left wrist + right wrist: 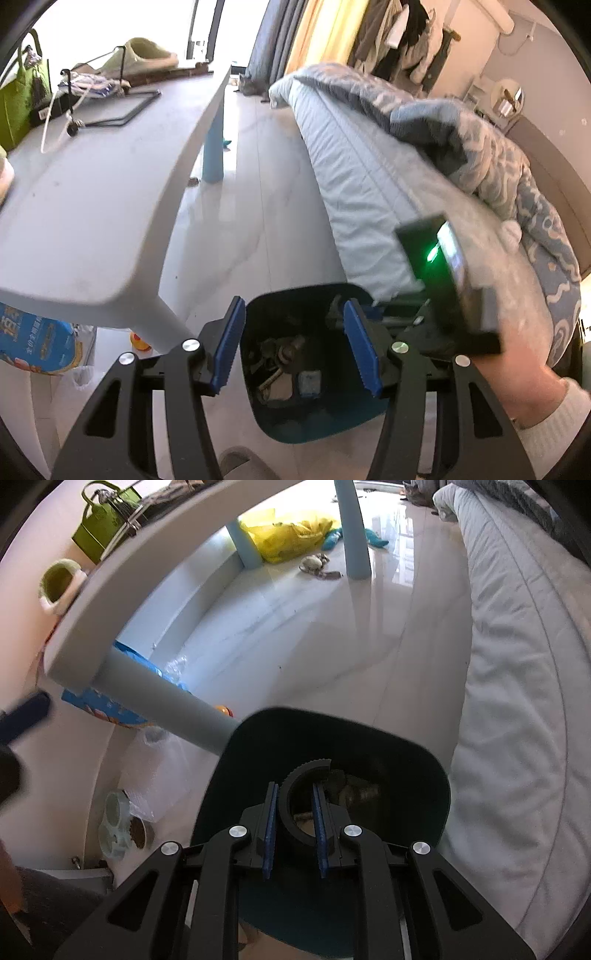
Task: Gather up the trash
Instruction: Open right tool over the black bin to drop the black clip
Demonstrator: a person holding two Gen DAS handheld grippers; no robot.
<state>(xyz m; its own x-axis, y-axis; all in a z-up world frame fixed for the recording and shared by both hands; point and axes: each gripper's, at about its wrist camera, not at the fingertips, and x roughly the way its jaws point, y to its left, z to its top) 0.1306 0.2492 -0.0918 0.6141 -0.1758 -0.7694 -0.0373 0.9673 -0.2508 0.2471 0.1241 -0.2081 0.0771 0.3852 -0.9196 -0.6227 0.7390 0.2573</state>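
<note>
A dark teal trash bin (284,435) stands on the floor between the table and the bed, with scraps of trash (280,354) at its bottom. My left gripper (295,325) hangs above the bin's opening, open, with nothing between its blue pads. My right gripper (294,792) is also over the bin (369,733), shut on a black ribbed ring-shaped piece (306,768) that sticks up past its fingertips. The right tool's housing (439,266), with a green light, shows beside the left gripper, held by a hand (517,376).
A white table (92,192) with a slanting leg (166,705) stands left of the bin. The bed (362,184) with a blue quilt runs along the right. Under the table lie a blue package (33,343), a yellow bag (291,535) and a pet bowl (118,823).
</note>
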